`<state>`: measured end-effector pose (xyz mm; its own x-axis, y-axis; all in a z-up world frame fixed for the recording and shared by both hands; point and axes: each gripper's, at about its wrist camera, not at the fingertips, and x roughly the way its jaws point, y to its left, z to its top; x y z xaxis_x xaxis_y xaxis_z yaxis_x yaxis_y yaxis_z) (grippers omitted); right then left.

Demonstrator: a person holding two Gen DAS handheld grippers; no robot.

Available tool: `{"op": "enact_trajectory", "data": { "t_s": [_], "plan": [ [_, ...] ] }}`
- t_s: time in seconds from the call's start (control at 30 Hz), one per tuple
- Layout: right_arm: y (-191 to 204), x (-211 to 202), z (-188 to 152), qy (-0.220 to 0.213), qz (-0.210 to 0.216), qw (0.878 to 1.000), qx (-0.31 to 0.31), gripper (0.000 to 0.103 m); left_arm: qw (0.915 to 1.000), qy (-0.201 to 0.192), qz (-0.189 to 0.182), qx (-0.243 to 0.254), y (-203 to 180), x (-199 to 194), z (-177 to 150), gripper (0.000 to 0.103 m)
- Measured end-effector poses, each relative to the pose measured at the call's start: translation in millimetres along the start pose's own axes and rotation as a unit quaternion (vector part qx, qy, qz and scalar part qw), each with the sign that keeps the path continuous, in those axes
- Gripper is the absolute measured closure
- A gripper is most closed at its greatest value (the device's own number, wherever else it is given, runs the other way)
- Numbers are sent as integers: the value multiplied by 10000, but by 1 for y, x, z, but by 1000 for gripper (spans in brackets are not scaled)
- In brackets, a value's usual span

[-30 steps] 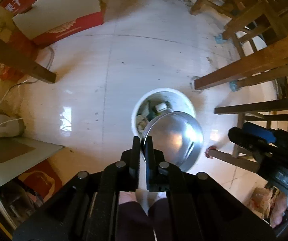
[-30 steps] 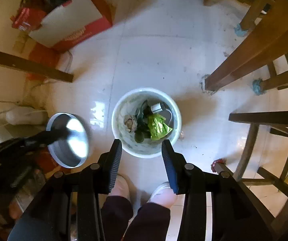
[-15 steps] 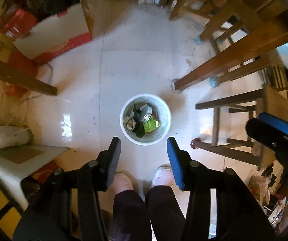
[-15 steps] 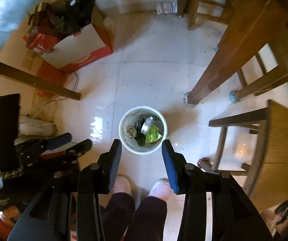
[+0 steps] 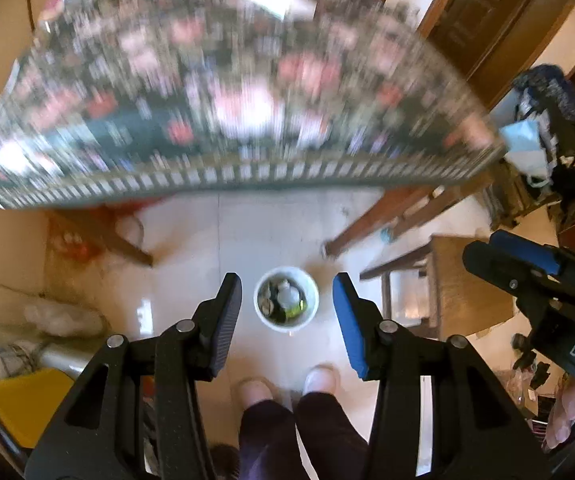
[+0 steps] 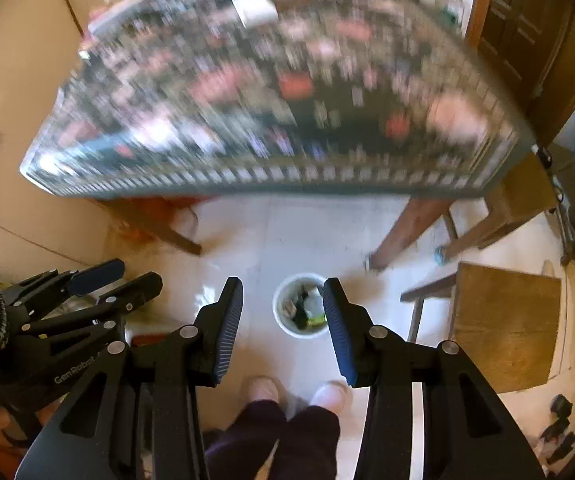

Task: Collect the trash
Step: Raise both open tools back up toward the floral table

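A white trash bin [image 5: 286, 299] stands on the pale floor far below, holding several pieces of trash, among them something silver and something green. It also shows in the right wrist view [image 6: 302, 306]. My left gripper [image 5: 287, 302] is open and empty, high above the bin. My right gripper [image 6: 282, 304] is open and empty too, at about the same height. The right gripper's body shows at the right of the left wrist view [image 5: 543, 292]. The left gripper's body shows at the left of the right wrist view [image 6: 71, 304].
A table with a blurred floral cloth [image 5: 223, 92] fills the upper half of both views [image 6: 279, 96]. Its wooden legs [image 6: 407, 232] stand beside the bin. A wooden stool [image 6: 503, 324] stands to the right. The person's feet [image 5: 287, 388] are just in front of the bin.
Both grippers have risen well above the floor, so the bin looks smaller and the tabletop has come into view. The left gripper let go of the metal bowl earlier and stays open.
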<state>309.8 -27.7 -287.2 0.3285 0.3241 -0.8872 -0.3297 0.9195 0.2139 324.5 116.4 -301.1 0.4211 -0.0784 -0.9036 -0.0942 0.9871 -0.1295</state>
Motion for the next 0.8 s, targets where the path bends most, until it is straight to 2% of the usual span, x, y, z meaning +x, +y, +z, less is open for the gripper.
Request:
{"op": "enact_trajectory", "data": {
  "t_s": [0.23, 0.33, 0.47, 0.57, 0.6, 0.7, 0.8],
  "plan": [
    [39, -102, 23, -1029, -82, 9945, -158, 65, 9959, -840, -133, 295, -8, -105, 21, 57],
    [55, -140, 27, -1446, -168, 9891, -212, 64, 9895, -1345, -99, 517, -14, -154, 27, 57],
    [75, -191, 23, -2183, -158, 9756, -189, 44, 9776, -1994, -154, 662, -12, -211, 30, 57],
    [85, -222, 18, -2697, -252, 9623, -250, 40, 9687, -2378, -149, 699, -8, -241, 29, 54],
    [88, -231, 18, -2841, -324, 9579, -271, 35, 9654, -2511, -138, 696, -6, -250, 29, 52],
    [89, -246, 20, -3196, -424, 9463, -225, 20, 9592, -2749, -116, 652, -3, -266, 32, 42],
    [87, -251, 26, -3305, -417, 9427, -159, 16, 9570, -2834, -133, 609, 1, -272, 39, 38]
  ]
}}
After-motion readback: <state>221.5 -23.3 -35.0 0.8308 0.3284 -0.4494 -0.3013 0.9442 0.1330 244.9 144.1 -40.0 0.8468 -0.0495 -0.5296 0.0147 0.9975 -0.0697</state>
